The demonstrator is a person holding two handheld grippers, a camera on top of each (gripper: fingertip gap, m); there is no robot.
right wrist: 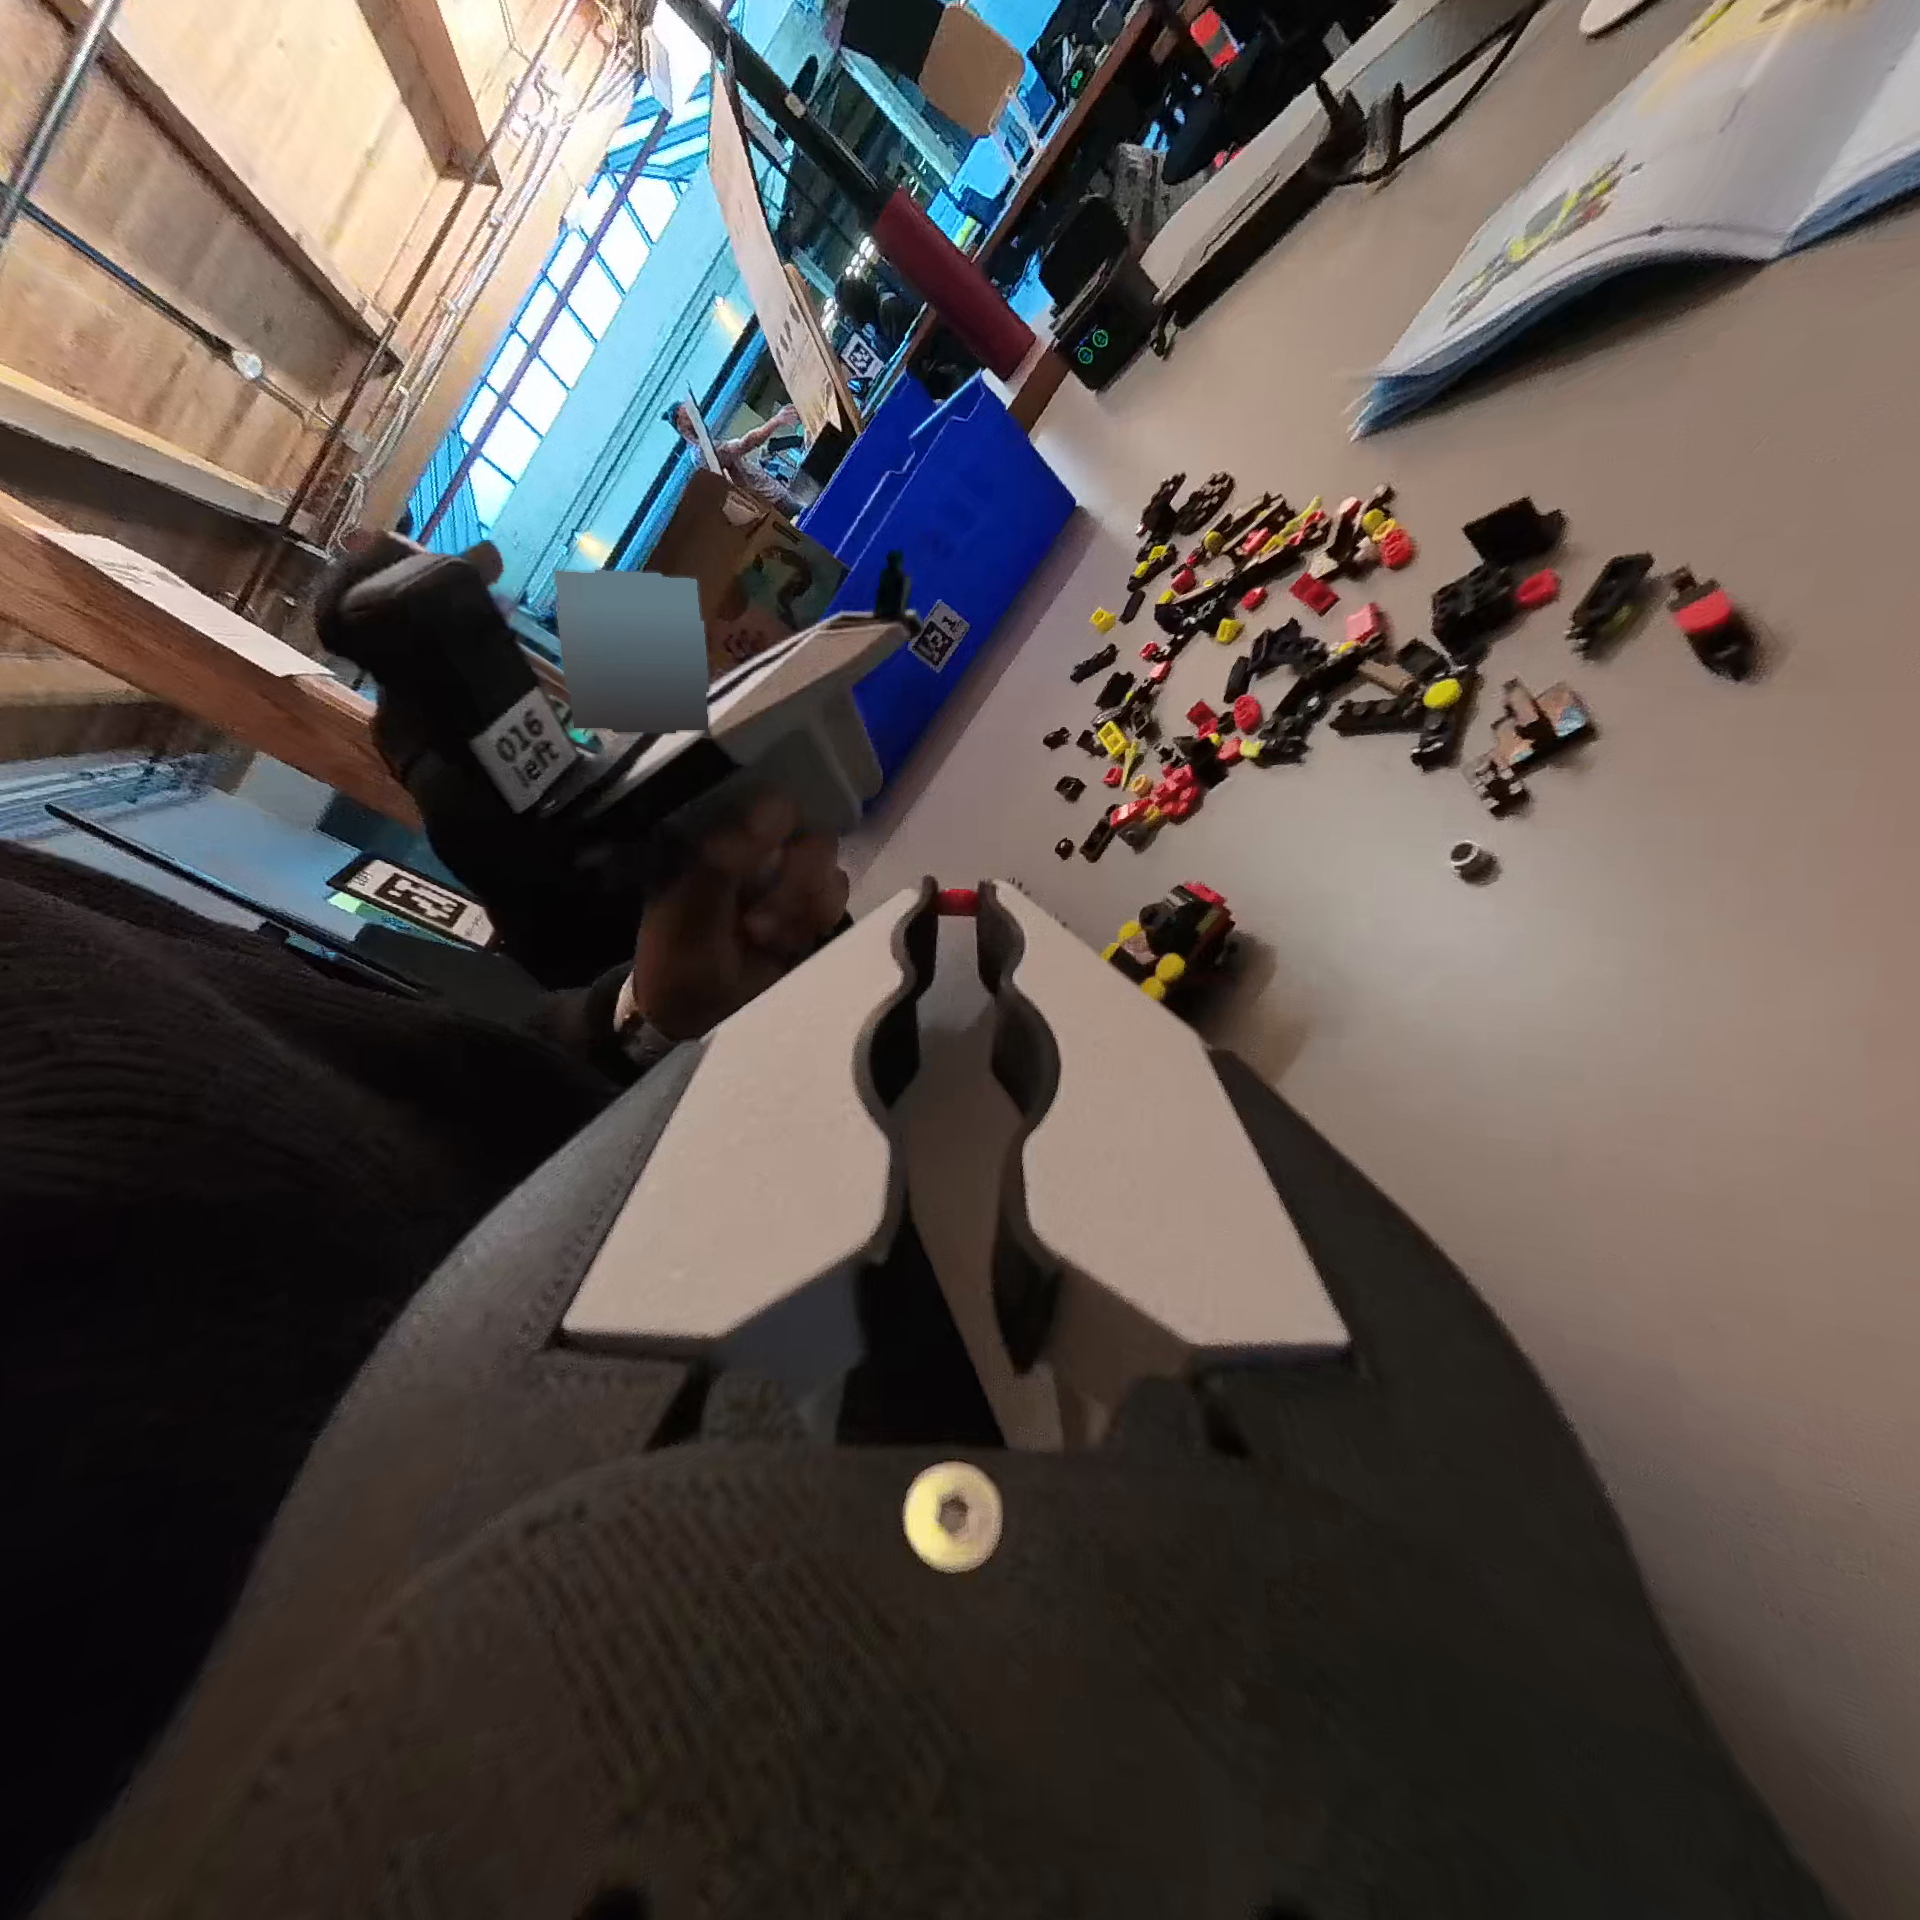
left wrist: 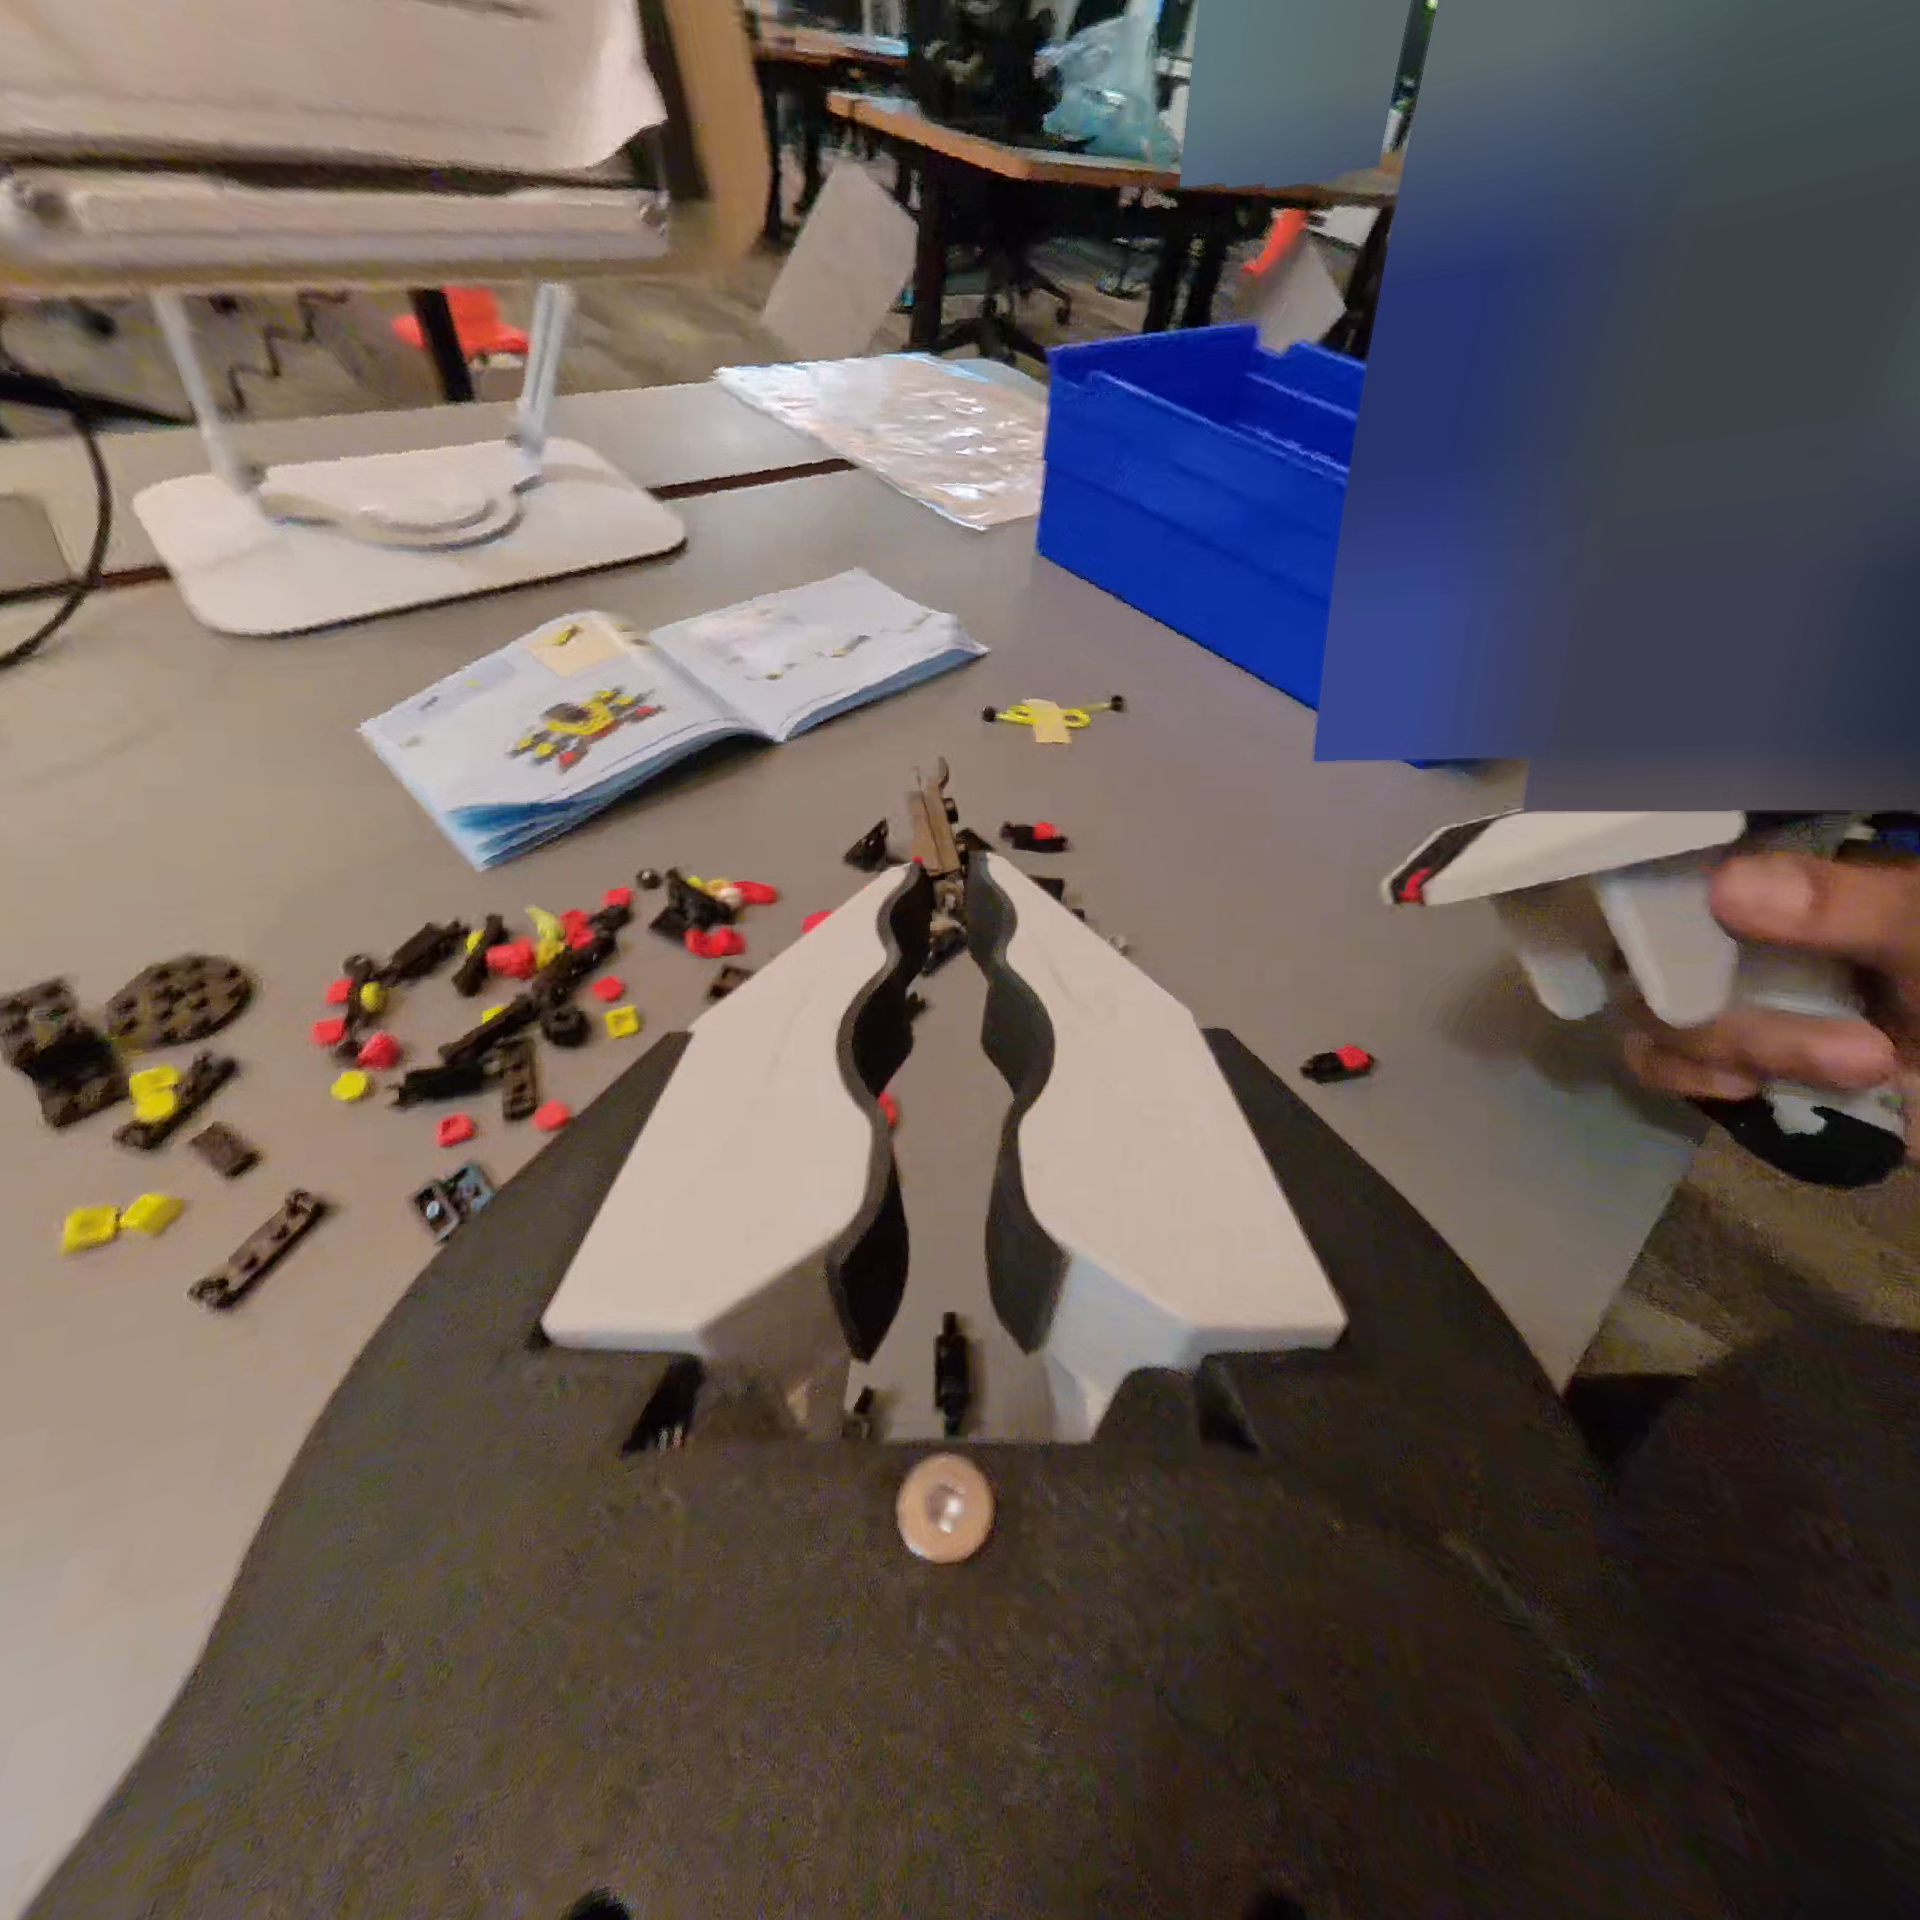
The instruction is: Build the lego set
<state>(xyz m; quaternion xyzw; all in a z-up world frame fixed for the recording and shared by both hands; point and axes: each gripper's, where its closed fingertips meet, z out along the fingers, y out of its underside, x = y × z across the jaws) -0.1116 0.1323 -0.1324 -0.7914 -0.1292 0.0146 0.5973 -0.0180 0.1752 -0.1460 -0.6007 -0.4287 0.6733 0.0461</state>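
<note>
Gripping one piece each: two tongs (left wrist: 940, 868) (right wrist: 958, 902)

Left wrist view: raised over the grey table (left wrist: 1195, 790), level, looking forward and down along its own fingers toward an open booklet (left wrist: 665, 707). Right wrist view: strongly rolled, low and close over the same table. Shared: scattered bricks (right wrist: 1299, 665), booklet, blue bin (left wrist: 1195, 488), each other's gripper.

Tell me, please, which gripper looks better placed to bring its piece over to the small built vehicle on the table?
Probably the right gripper: it pinches a small red piece and the small vehicle sits just beside its fingertips. The left gripper, holding a dark piece, is raised farther away.
</note>
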